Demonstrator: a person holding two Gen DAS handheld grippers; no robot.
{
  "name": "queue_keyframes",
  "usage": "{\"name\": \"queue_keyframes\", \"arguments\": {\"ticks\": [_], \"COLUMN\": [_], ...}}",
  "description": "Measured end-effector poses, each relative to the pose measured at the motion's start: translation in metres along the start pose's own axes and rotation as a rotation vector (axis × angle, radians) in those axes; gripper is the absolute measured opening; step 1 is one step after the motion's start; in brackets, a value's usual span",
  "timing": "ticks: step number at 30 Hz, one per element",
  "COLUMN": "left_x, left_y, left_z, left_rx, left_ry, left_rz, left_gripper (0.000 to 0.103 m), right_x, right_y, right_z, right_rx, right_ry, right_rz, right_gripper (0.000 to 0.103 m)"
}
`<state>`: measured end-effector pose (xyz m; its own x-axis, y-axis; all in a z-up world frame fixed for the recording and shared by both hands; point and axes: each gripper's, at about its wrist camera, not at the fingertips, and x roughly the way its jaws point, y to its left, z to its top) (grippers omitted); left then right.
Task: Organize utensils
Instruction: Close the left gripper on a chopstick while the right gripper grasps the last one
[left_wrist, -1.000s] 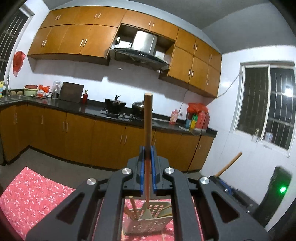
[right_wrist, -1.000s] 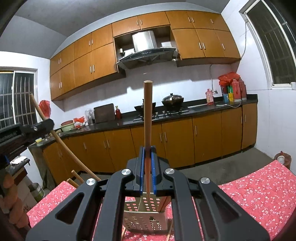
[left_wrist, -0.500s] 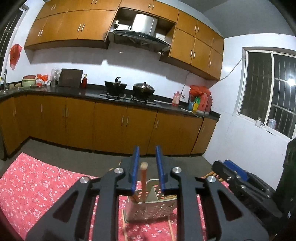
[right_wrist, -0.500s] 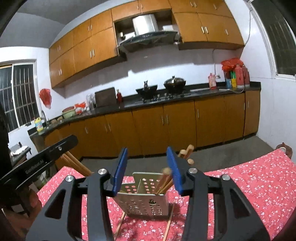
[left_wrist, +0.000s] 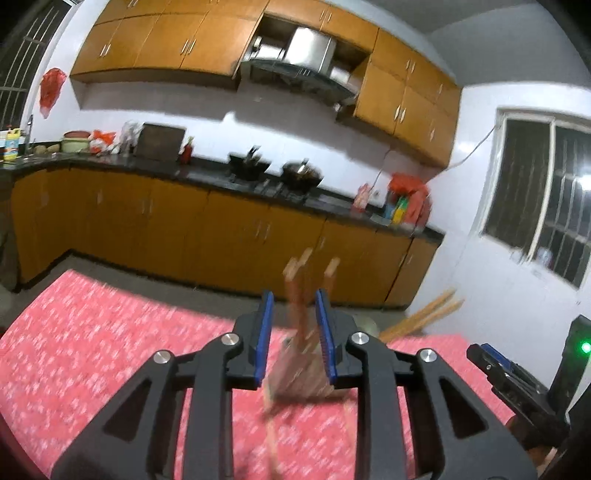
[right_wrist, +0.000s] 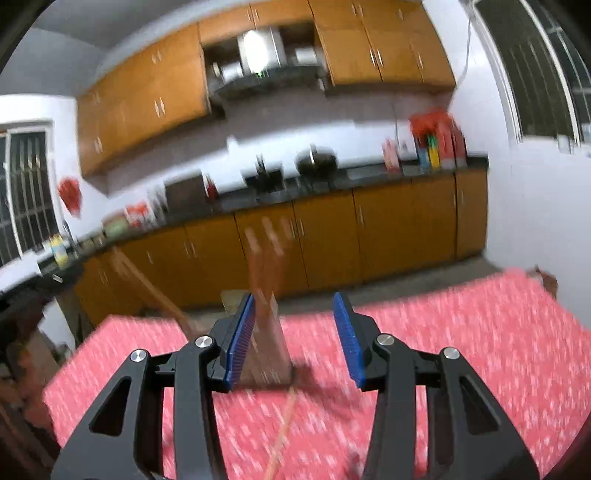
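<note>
A perforated metal utensil holder (left_wrist: 299, 373) stands on the red floral tablecloth (left_wrist: 110, 332), with several wooden chopsticks (left_wrist: 299, 288) upright in it. Both views are motion-blurred. My left gripper (left_wrist: 293, 339) is open and empty, just in front of the holder. My right gripper (right_wrist: 299, 339) is open and empty; the holder (right_wrist: 267, 354) with its chopsticks (right_wrist: 264, 266) shows past its left finger. A loose chopstick (right_wrist: 282, 435) lies on the cloth (right_wrist: 461, 350) in front of the holder. The right gripper's body shows at the left wrist view's right edge (left_wrist: 517, 384).
Wooden sticks (left_wrist: 424, 315) jut out past the table's far right edge. Kitchen cabinets and a black counter with woks (left_wrist: 273, 173) run behind the table. A window (left_wrist: 546, 206) is on the right wall.
Both grippers let go of their chopsticks, which dropped into the holder, then opened wider and pulled back. Both cameras now swing, blurring the views.
</note>
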<state>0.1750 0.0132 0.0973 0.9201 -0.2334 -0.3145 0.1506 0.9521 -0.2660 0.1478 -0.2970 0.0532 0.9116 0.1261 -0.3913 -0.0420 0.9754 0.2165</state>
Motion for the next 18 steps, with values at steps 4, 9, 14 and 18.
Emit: {"name": "queue_keyframes", "arguments": {"ticks": [4, 9, 14, 18], "left_x": [0.027, 0.057, 0.063, 0.066], "left_y": [0.013, 0.020, 0.016, 0.012], "left_z": [-0.056, -0.113, -0.139, -0.144], "left_rx": [0.035, 0.025, 0.043, 0.054], "left_ry": [0.190, 0.403, 0.470, 0.489], "left_rz": [0.093, 0.105, 0.090, 0.082], "left_gripper": [0.026, 0.026, 0.026, 0.026], "right_x": [0.043, 0.078, 0.089, 0.091], "right_y": [-0.003, 0.018, 0.037, 0.038], "right_z": [-0.048, -0.093, -0.123, -0.126], "right_rx": [0.018, -0.006, -0.094, -0.112], "right_ry": [0.249, 0.428, 0.476, 0.464], "right_rz": [0.003, 0.051, 0.010, -0.015], "right_gripper": [0.037, 0.033, 0.033, 0.030]}}
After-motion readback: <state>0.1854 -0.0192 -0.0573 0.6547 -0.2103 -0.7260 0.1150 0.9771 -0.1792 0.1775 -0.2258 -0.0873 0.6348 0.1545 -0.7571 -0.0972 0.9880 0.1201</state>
